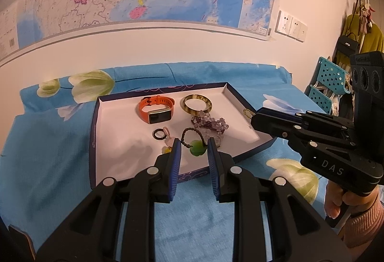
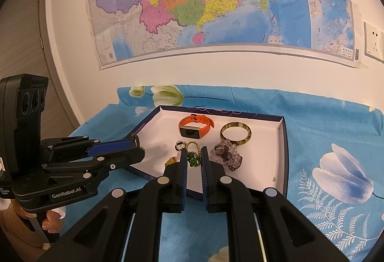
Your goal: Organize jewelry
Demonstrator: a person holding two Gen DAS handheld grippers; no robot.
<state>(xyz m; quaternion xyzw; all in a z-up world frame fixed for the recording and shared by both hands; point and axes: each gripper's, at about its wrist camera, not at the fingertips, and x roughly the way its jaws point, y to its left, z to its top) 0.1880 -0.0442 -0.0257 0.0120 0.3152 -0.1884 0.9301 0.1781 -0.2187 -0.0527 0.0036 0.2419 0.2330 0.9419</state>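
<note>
Two grippers point down at a flat tray (image 1: 96, 132) on a blue flowered cloth (image 1: 48, 142). The left gripper (image 1: 192, 145) has its blue pads a little apart, with nothing pinched between them. Seen from its own camera, a green stone (image 1: 197, 151) on a dark cord lies in the tray past the gap, partly hidden by the right pad. The right gripper (image 2: 193, 154) is almost shut, and a green bead piece (image 2: 193, 159) sits right at its tips; whether the pads press on it is hard to tell. In the left view the right gripper's tip is next to a tiny gold bead string (image 1: 247, 112), mostly hidden. Further ahead of both grippers lie an orange watch (image 1: 156, 109) and a brown bangle (image 1: 196, 103). A purple bead pile (image 1: 211, 126) is near the bangle. A small dark ring (image 1: 158, 134) and a yellow bit (image 1: 167, 149) sit by the left pad, the yellow bit half covered. A hand (image 1: 336, 204) shows only at the picture's edge.
</note>
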